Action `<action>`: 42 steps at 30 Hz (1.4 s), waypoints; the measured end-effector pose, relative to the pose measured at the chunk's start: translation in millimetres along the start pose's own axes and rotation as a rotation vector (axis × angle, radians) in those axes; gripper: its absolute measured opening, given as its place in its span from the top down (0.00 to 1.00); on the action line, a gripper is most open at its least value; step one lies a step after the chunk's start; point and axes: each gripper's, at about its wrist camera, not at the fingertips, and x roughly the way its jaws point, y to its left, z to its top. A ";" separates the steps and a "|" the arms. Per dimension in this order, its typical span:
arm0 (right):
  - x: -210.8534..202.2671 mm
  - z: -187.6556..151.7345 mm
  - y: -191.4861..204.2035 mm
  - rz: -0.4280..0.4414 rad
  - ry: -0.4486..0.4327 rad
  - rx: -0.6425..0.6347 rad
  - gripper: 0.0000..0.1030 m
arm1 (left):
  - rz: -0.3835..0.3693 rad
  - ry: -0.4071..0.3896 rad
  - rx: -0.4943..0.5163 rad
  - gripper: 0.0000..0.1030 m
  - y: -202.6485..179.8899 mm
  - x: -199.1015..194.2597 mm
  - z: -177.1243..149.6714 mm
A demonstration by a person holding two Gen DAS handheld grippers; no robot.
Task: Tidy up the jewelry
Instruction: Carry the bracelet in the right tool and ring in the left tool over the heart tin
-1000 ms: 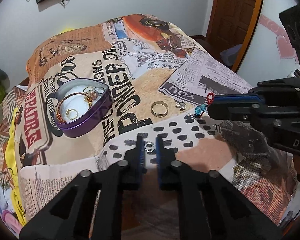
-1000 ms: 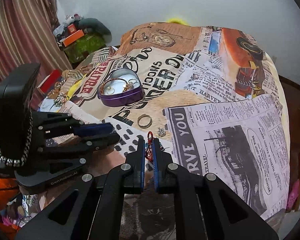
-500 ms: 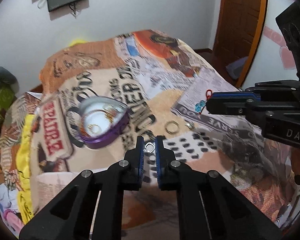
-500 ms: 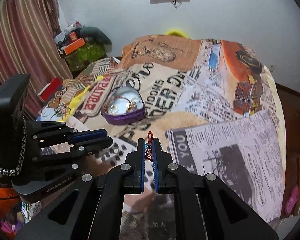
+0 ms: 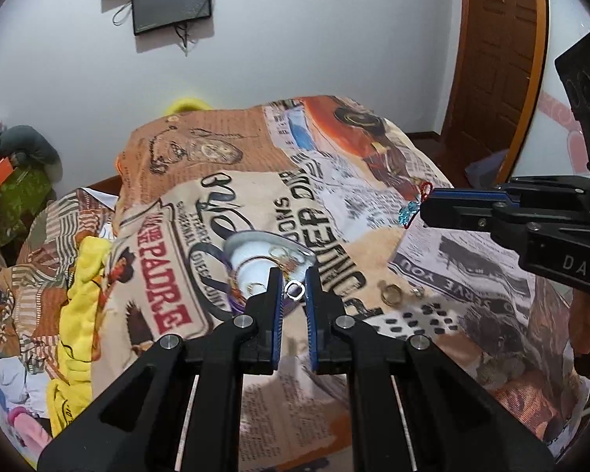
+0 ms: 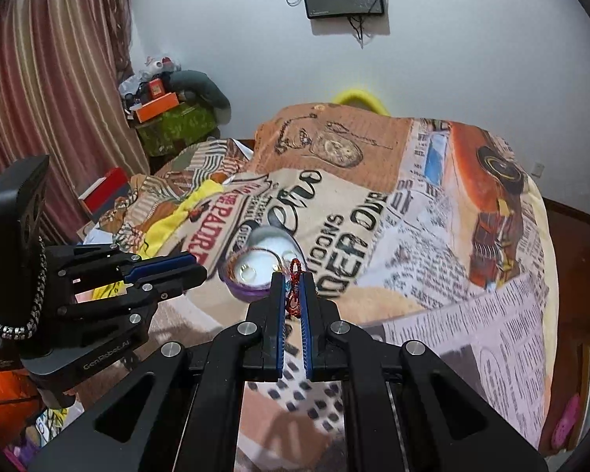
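The task looks partly done. The purple heart-shaped tin [image 5: 269, 253] on the bed [image 5: 472, 244] already holds a beaded bracelet [image 6: 255, 253] and a few rings, while a gold ring [image 5: 390, 296] and a small silver piece [image 5: 416, 292] lie loose on the patterned bedspread just right of the tin.

Two more items are in the air. The left claw [image 5: 294, 290] is pinched narrow on a small silver ring [image 5: 294, 289], held between its tips in front of the tin's near edge; the ring faces the camera, so its hole points along the fingers. The right claw [image 6: 294, 295] is clamped on a red cord charm [image 6: 294, 287] with a blue bead, whose long axis runs roughly upright between the pads, its loop poking above the tips.

Both carried pieces and the two loose ones remain to be put in the tin.
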 end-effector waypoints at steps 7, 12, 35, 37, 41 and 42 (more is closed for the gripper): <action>20.6 11.1 7.4 0.020 0.007 -0.010 0.94 | 0.013 -0.013 -0.023 0.91 19.7 6.1 6.5; 39.3 16.2 8.0 0.028 0.030 -0.013 0.94 | 0.010 0.001 -0.040 0.91 31.5 21.1 7.3; 110.3 28.8 1.8 0.046 0.159 -0.044 0.94 | -0.083 0.120 -0.061 0.91 52.4 104.4 9.9; 112.5 28.3 1.5 0.044 0.164 -0.045 0.94 | -0.081 0.117 -0.052 0.91 51.0 104.8 9.1; 115.5 27.2 0.1 0.042 0.175 -0.037 0.94 | -0.074 0.112 -0.043 0.91 49.4 105.1 8.0; 115.9 27.0 -0.2 0.040 0.176 -0.035 0.94 | -0.072 0.112 -0.041 0.91 49.2 105.2 7.8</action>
